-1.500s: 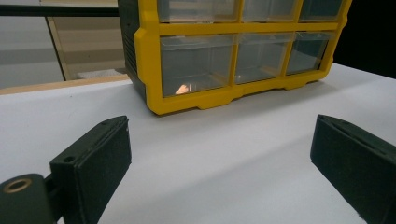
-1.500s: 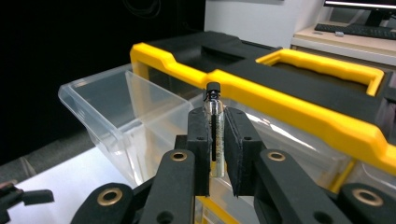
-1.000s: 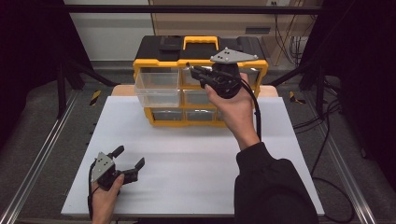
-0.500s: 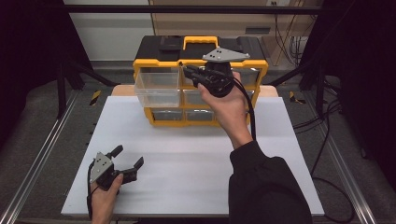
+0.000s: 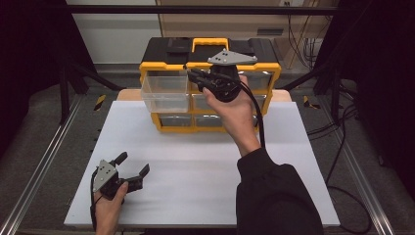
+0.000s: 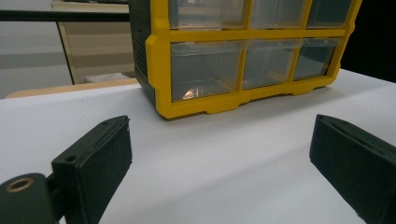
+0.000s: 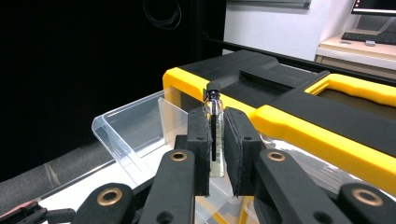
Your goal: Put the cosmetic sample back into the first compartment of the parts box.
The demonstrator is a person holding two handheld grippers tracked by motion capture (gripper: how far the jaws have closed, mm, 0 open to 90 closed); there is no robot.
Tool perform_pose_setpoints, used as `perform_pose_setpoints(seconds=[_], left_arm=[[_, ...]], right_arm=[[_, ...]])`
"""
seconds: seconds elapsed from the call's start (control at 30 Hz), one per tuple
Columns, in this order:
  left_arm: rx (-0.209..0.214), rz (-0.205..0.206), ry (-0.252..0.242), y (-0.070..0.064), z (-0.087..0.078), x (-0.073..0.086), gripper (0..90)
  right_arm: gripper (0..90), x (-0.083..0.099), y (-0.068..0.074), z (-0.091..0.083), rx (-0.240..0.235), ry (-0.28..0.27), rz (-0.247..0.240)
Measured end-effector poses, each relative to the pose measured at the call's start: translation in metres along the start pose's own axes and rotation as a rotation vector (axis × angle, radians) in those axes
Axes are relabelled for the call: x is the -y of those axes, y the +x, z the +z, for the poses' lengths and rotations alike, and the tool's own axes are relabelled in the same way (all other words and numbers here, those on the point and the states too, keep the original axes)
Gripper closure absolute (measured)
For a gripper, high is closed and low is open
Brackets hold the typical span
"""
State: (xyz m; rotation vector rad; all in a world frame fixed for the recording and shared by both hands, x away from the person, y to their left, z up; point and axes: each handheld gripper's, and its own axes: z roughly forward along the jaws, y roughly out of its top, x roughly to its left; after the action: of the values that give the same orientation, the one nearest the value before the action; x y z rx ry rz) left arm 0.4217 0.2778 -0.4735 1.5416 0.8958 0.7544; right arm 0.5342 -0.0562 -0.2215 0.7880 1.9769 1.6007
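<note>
Right gripper view: jaws pinch a small vial (image 7: pixel 215 135), its lower end hidden, seemingly glass.

A white table (image 5: pixel 205 161) is carrying a yellow-and-black drawer box (image 5: pixel 166 120) at its far edge, with the left gripper (image 5: pixel 128 172) resting well in front of that box.

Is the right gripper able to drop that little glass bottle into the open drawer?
Probably yes. The right gripper holds the small vial upright just above the pulled-out clear drawer, whose top is open, and nothing sits between them.
</note>
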Motion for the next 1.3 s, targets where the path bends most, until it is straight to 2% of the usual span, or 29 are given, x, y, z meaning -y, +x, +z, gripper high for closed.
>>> perform_pose_setpoints(seconds=[1.3], left_arm=[[0.000,0.000,0.000,0.001,-0.001,-0.001,5.8]], right_arm=[[80.8,-0.008,0.015,0.017,-0.041,0.012,-0.025]])
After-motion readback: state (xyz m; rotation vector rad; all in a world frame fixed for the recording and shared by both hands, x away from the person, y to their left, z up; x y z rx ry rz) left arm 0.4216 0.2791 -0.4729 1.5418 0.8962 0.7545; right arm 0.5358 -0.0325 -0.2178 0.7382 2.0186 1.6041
